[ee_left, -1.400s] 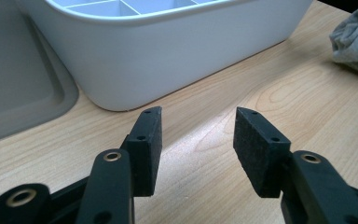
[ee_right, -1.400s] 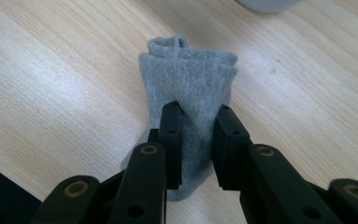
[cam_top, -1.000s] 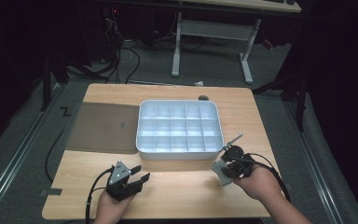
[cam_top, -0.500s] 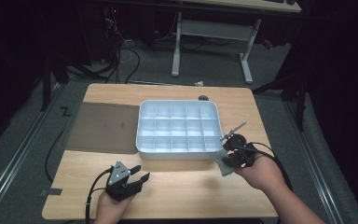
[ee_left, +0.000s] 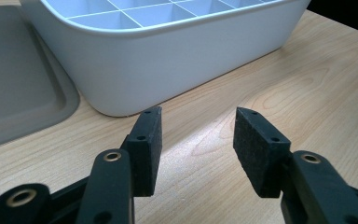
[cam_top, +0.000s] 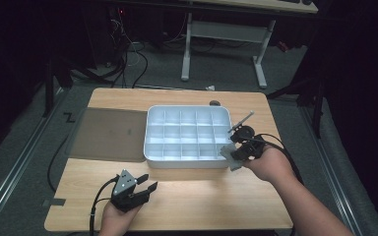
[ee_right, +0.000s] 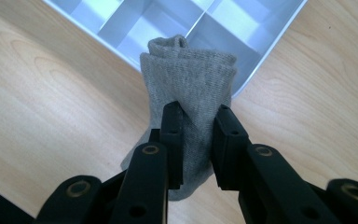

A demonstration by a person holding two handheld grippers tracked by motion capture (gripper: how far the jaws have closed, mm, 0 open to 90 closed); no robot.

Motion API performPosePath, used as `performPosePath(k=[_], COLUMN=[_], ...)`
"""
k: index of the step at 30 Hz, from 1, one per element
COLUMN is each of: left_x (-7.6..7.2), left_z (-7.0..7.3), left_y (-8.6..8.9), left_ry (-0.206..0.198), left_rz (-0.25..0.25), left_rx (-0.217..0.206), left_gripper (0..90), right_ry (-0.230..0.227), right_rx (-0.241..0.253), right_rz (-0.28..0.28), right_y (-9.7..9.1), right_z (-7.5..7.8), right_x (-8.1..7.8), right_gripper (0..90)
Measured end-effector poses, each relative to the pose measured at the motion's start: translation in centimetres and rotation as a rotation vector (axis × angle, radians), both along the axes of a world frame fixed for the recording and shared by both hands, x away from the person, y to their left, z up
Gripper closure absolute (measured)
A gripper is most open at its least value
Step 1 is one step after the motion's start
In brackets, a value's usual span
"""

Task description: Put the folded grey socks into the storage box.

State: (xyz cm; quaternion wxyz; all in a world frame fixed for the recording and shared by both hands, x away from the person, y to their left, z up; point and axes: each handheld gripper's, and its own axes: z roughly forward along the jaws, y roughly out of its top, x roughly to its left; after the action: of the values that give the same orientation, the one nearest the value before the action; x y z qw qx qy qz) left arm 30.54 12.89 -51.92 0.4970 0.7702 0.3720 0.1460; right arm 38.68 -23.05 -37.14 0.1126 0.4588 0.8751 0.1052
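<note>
Right gripper (ee_right: 196, 119), jaws clamped on rolled grey sock (ee_right: 189, 79), centre frame over near corner of white divided tray (ee_right: 265, 51). Left gripper (ee_left: 196, 135), jaws apart and empty, low on counter (ee_left: 307, 79). Best carried fully above one compartment, then lowered before release.

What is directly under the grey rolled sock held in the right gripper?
In the right gripper view, the sock hangs over the near corner of the white divided tray and the wooden table. The right gripper is clamped on it. The tray rim just behind the fabric is covered.
</note>
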Motion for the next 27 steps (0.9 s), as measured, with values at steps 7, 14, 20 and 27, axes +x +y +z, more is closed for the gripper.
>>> performPosePath(k=[7, 14, 20, 27], left_x=[0.1, 0.0, 0.2, 0.3], left_z=[-0.2, 0.0, 0.1, 0.1], left_y=[0.2, 0.6, 0.6, 0.6], left_ry=[0.005, 0.007, 0.003, 0.003], left_rz=[-0.006, 0.0, 0.005, 0.005], left_rx=[0.005, -0.014, -0.016, -0.021], left_gripper=[52.5, 52.5, 52.3, 52.3], right_ry=[0.009, 0.033, 0.059, 0.091], right_rx=[-0.019, -0.06, -0.125, -0.175], right_rz=[0.011, 0.011, 0.012, -0.001], right_y=[0.9, 1.8, 2.3, 2.6], right_z=[0.1, -1.1, -2.6, -3.9], right_x=[2.4, 4.5, 6.1, 6.9], right_gripper=[77.6, 77.5, 77.6, 77.6])
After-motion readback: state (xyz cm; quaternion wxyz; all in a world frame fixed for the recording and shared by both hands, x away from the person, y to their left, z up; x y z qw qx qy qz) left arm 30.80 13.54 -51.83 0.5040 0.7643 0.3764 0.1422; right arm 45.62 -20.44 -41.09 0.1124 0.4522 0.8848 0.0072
